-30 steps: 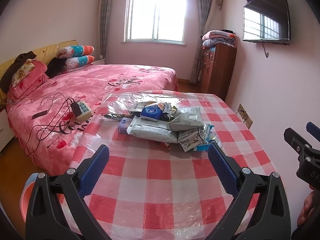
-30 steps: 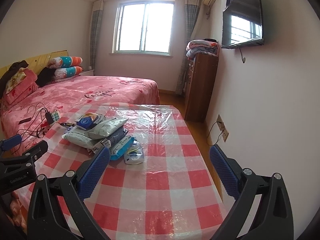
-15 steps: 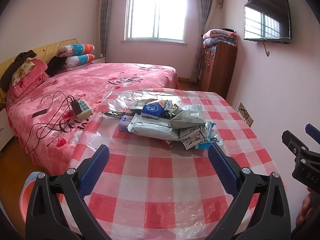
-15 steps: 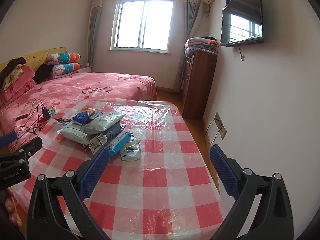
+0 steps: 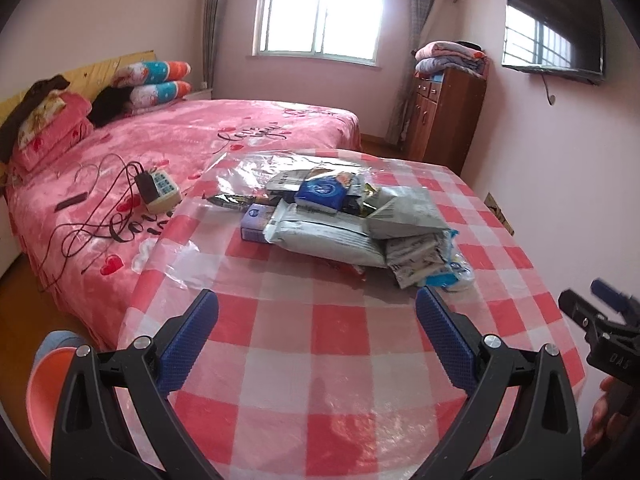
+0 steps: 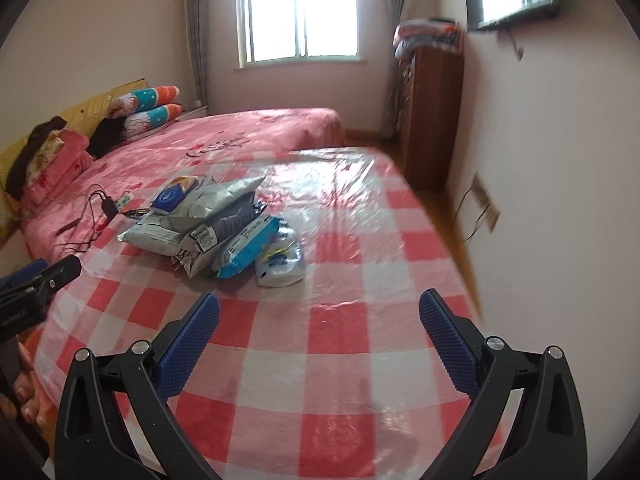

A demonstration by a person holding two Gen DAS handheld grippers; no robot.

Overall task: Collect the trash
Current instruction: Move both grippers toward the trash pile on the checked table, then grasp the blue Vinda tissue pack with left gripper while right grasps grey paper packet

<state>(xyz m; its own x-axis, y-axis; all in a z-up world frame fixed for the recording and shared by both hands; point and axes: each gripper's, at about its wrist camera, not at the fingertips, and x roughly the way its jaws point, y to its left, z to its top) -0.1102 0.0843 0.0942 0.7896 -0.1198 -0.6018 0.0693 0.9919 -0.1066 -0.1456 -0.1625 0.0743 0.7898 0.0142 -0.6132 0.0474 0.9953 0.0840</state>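
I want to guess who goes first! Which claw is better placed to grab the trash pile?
Probably the left claw: the trash pile lies straight ahead between its open fingers. From the right claw, also open, the pile sits off to the left.

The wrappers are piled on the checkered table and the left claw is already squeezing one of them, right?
Not quite. The wrappers are piled on the checkered table, but the left claw is open and holds nothing; it is short of the pile. The left wrist view shows only bare tablecloth between its blue pads.
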